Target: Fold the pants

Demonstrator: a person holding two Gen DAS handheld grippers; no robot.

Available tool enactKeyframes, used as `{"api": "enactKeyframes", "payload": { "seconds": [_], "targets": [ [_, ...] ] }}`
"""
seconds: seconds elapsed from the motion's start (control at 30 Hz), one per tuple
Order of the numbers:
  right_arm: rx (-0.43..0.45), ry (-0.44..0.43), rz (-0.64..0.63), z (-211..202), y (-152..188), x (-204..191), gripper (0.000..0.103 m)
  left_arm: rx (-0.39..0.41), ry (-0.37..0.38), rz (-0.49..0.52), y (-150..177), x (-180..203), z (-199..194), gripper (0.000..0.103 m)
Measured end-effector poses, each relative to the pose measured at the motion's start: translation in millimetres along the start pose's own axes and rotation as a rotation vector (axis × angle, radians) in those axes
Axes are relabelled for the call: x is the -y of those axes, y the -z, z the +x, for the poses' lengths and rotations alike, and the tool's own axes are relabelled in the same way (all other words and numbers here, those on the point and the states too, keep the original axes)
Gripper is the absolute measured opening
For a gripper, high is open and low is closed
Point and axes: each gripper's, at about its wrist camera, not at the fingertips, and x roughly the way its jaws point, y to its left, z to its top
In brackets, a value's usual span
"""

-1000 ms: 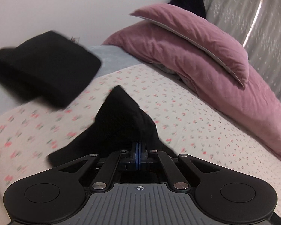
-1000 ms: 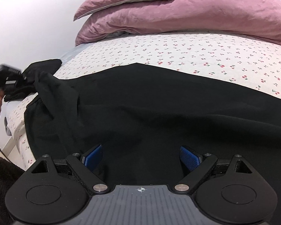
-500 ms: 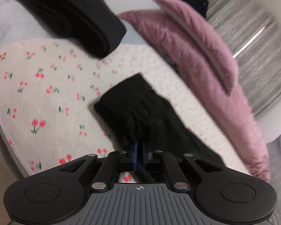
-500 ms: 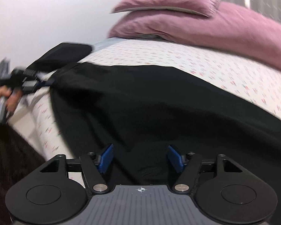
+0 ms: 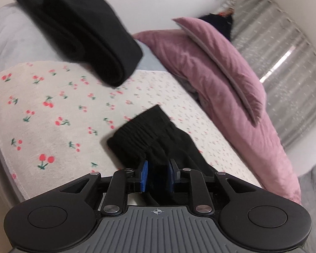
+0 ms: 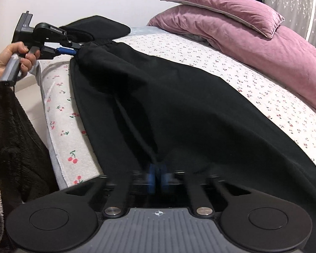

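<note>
The pants [image 6: 179, 109] are lying across the bed [image 6: 252, 80]. The left gripper [image 5: 157, 176], jaws opening around the waistband [image 5: 141, 130] at 12 o'clock, is risking slippage; the right gripper [image 6: 158, 178] is pinching fabric shut.

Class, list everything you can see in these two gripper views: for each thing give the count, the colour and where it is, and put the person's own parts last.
pants: one, black, spread along the bed's near edge, waistband end at the left gripper.
folded garment: one, black, at the bed's far corner.
bedsheet: one, white with red cherries, covering the bed.
pillow: one, pink, atop the duvet.
duvet: one, pink, heaped at the bed's far side.
curtain: one, grey, behind the pillow.
left gripper: one, black with blue pads, jaws opening, waistband cloth between them.
right gripper: one, black with blue pads, shut on the pants.
hand: one, holding the left gripper's handle.
</note>
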Motion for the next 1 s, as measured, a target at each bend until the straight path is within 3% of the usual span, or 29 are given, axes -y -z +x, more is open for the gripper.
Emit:
{"api": "enactKeyframes", "payload": {
  "seconds": [0.1,0.2,0.27,0.33,0.53,0.7,0.8,0.9,1.0],
  "targets": [
    [0.037,-0.009,-0.002,-12.4,0.6,0.8,0.000,0.023,0.000,-0.048,-1.8,-5.1,-2.3,0.021],
    [0.102,-0.078,0.017,-37.8,0.9,9.3,0.000,0.083,-0.039,-0.053,-3.3,-5.2,-9.3,0.021],
    [0.136,-0.130,0.043,-52.7,2.6,19.8,0.000,0.126,-0.089,-0.034,-5.0,-4.9,-15.2,0.025],
    [0.144,-0.157,0.053,-58.7,4.6,26.0,0.000,0.125,-0.093,-0.037,-8.8,-7.7,-15.1,0.034],
    [0.035,-0.147,-0.001,-37.3,10.0,10.5,0.000,0.082,-0.100,-0.061,-15.7,-12.8,-0.2,0.035],
    [0.005,-0.135,-0.033,-31.0,10.7,1.3,0.000,0.081,-0.161,-0.032,-18.5,-10.3,11.0,0.035],
    [0.009,-0.136,-0.015,-31.5,9.5,5.5,0.000,0.077,-0.168,-0.040,-18.7,-12.2,14.1,0.030],
    [0.013,-0.152,-0.018,-35.1,9.1,5.6,0.000,0.122,-0.191,0.068,-17.3,0.6,9.8,0.007],
    [0.000,-0.184,-0.024,-34.3,9.4,6.9,0.000,0.155,-0.212,0.133,-18.5,10.4,1.2,0.005]
  ]
}}
